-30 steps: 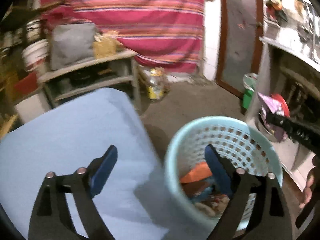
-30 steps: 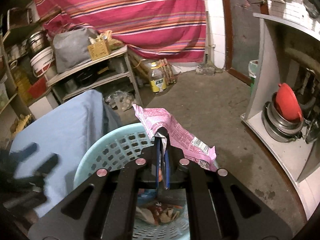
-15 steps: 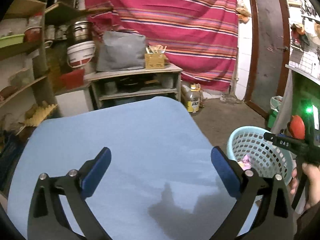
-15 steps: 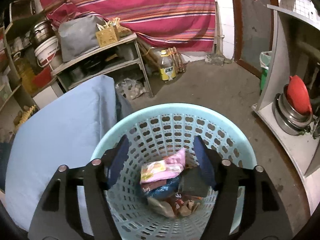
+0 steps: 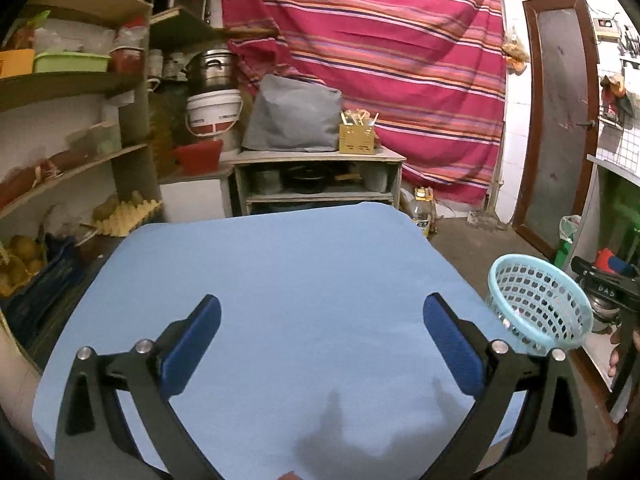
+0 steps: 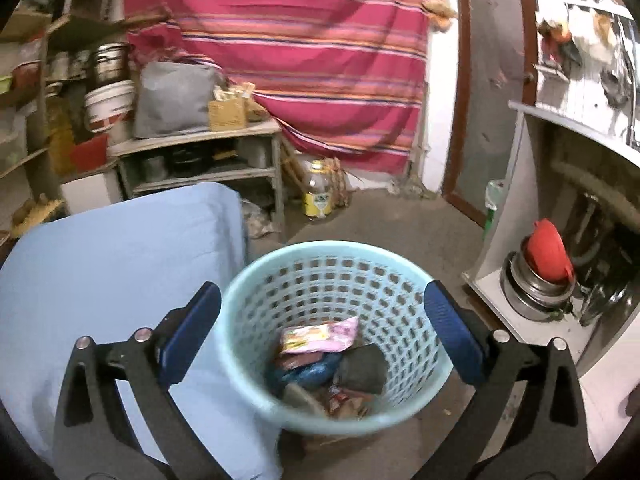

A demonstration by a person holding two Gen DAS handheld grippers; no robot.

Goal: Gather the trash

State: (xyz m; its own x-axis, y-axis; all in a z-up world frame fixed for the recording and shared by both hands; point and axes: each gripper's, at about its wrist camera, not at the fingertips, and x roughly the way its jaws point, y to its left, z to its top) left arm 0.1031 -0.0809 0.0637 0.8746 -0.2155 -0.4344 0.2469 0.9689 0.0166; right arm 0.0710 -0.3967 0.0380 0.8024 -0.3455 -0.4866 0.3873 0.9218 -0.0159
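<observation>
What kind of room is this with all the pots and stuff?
Probably a home kitchen storeroom. Wooden shelves hold tubs and jars, a steel pot sits on a white bucket, and more metal pots are stacked in a cupboard.

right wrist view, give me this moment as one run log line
left hand-held gripper: open, empty, over blue tablecloth | right hand-held gripper: open above light-blue perforated plastic basket | pink crumpled snack wrapper: in basket

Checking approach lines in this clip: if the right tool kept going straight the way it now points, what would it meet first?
Most likely the trash inside the light blue basket: the open right tool looks down into its mouth, with the pink wrapper uppermost. Depth is unclear, so the near rim could come first.
</observation>
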